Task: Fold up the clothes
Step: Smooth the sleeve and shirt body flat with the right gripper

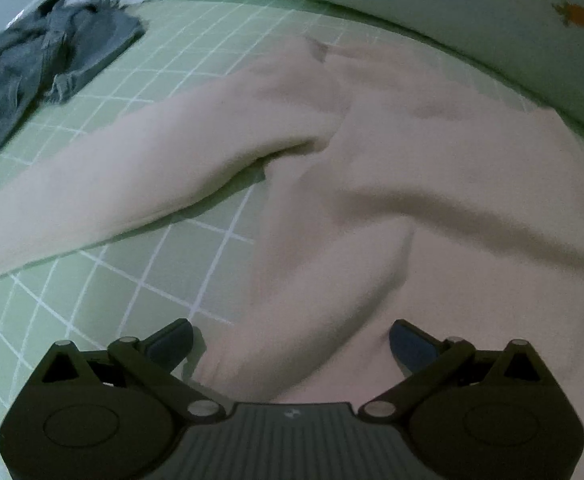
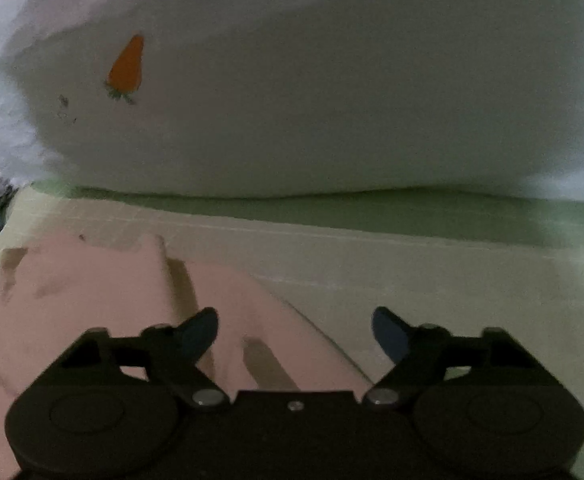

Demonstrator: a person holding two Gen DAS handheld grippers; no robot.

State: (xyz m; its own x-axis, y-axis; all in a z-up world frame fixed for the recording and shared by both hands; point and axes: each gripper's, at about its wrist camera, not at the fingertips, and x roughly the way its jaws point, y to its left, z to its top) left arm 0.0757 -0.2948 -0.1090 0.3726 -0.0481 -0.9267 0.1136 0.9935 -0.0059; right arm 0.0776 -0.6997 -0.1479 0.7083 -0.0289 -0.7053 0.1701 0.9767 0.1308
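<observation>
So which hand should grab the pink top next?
Probably the left. The left tool is open right over the pink top, with cloth between its fingers. The right tool, also open, sits at the top's edge, pointing at the pillow.

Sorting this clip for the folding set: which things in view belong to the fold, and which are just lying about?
Part of the job:
- pink garment, spread on the green grid mat
- left claw and right claw, both open, holding nothing

Lying about:
- grey clothes, crumpled at the mat's corner
- white carrot-print bedding behind
</observation>
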